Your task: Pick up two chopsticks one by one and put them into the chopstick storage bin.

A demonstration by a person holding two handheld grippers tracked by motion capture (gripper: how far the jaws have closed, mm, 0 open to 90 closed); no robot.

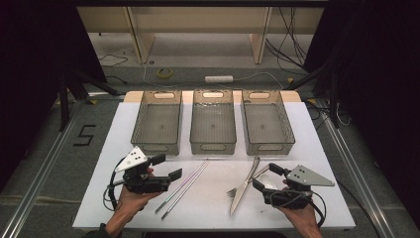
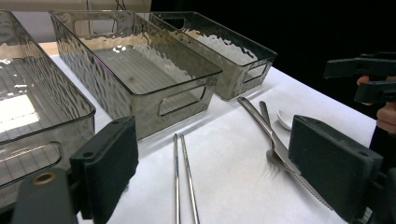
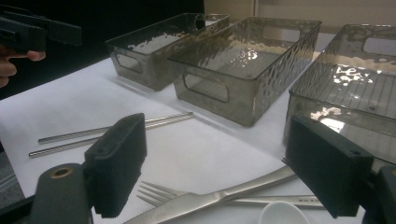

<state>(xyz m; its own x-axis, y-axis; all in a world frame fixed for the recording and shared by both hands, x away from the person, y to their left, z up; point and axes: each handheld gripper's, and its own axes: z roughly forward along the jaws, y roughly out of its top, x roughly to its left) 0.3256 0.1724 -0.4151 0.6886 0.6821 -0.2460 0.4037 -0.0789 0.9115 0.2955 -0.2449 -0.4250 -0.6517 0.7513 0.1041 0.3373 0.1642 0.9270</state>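
Nearest the person, the left gripper (image 1: 167, 167) is being held above the white table (image 1: 213, 218) at the left, its jaws standing wide apart with nothing between them; the right gripper (image 1: 265, 177) is being held at the right, its jaws likewise spread and gripping nothing — a white spoon (image 3: 282, 213) is lying just below them. Between the two grippers, a pair of metal chopsticks (image 1: 183, 187) is lying side by side on the table; to their right, a knife (image 1: 245, 186) is lying across a fork (image 1: 234, 190), touching it. Farther back, three clear bins are being seen in a row — the left bin (image 1: 156, 145), the middle bin (image 1: 213, 145) and the right bin (image 1: 268, 145).
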